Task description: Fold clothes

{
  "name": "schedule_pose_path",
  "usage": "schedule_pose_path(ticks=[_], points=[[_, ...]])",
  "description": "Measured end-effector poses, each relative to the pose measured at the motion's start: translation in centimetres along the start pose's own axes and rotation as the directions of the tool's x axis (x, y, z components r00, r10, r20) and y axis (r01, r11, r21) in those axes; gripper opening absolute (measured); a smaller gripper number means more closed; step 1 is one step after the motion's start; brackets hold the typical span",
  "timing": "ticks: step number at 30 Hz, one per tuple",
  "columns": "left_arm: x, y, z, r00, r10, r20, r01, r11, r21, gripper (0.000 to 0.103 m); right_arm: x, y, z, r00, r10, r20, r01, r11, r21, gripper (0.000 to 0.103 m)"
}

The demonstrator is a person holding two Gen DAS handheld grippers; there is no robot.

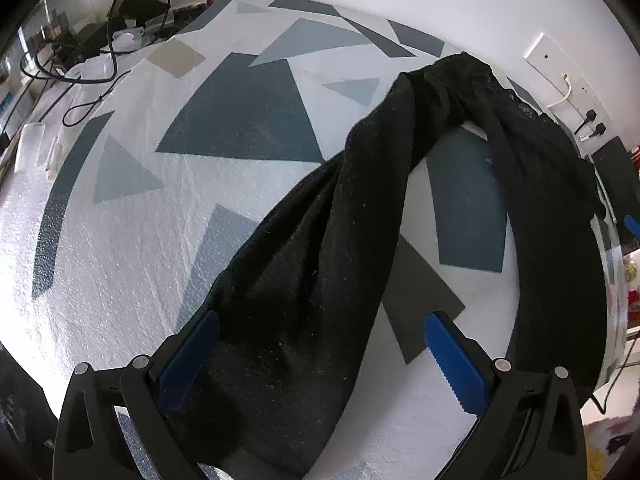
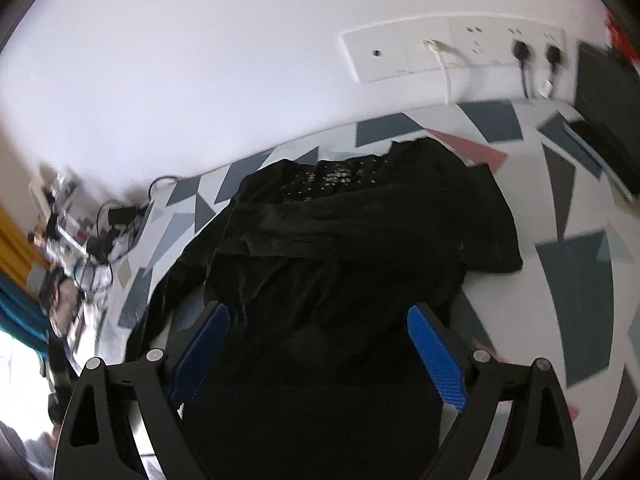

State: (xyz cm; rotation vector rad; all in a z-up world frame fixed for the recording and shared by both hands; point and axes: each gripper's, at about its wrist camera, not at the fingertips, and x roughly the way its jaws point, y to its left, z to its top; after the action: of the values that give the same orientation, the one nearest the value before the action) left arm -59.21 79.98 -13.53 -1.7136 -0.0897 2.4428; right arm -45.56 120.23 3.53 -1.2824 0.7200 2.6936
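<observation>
Left gripper (image 1: 324,354) jaws spread wide, blue pads (image 1: 452,364) well apart, nothing pinched; a twisted band of the black garment (image 1: 320,264) runs down between them and over the lower frame, draped not clamped. Right gripper (image 2: 318,354) same story: jaws apart, blue pads (image 2: 438,360) either side of dark cloth that lies under and between them, no visible pinch. Garment sits on the geometric-print bedsheet (image 1: 240,120), bunched and half-folded in the right wrist view, with a studded or sequinned panel (image 2: 332,178) toward the wall side; in the left wrist view it ropes out toward the far right edge of the bed. Judgement: soft, limp knit, light, no stiffness, will sag and twist when lifted, lint-speckled surface looks grippy not slippery, not fragile though the studded part may snag. Best hold is probably a hem edge or corner, one layer pinched per gripper, spread apart to pull out the twist; grabbing the middle bunch would just carry a lump. Beyond: cables and clutter (image 1: 100,40) at the far end of the bed, wall sockets (image 2: 520,48) on the white wall.
</observation>
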Motion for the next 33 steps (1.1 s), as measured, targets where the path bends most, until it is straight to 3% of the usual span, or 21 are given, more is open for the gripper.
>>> schedule_pose_path(ticks=[3,9,17,20,28,32,33], points=[[0.5,-0.7,0.0,0.999,0.043,-0.021,-0.042,0.997,0.058,0.103,-0.3,-0.3,-0.4,0.999,-0.034,-0.008,0.035,0.999,0.022,0.093],[0.7,-0.9,-0.1,0.997,0.07,-0.021,-0.069,0.996,0.058,0.103,-0.8,-1.2,-1.4,0.995,-0.102,-0.022,0.104,0.992,0.075,0.093],[0.6,-0.9,-0.4,0.998,0.065,-0.021,-0.063,0.995,0.072,0.103,0.1,0.2,-4.3,0.965,-0.249,-0.077,0.248,0.969,-0.018,0.093],[0.6,-1.0,-0.2,0.997,0.07,-0.043,-0.067,0.995,0.071,0.103,1.2,0.7,-5.3,0.957,-0.264,-0.122,0.259,0.964,-0.054,0.093],[0.6,-1.3,-0.1,0.995,0.072,-0.062,-0.068,0.996,0.064,0.103,3.5,1.0,-7.3,0.906,-0.379,-0.189,0.337,0.915,-0.221,0.093],[0.5,-1.6,-0.3,0.996,0.076,-0.055,-0.073,0.996,0.059,0.103,4.6,-0.3,-8.0,0.867,-0.427,-0.259,0.368,0.897,-0.245,0.093],[0.5,-1.7,-0.4,0.996,0.075,-0.054,-0.072,0.996,0.059,0.103,4.7,-0.7,-8.0,0.868,-0.418,-0.268,0.364,0.903,-0.229,0.093]])
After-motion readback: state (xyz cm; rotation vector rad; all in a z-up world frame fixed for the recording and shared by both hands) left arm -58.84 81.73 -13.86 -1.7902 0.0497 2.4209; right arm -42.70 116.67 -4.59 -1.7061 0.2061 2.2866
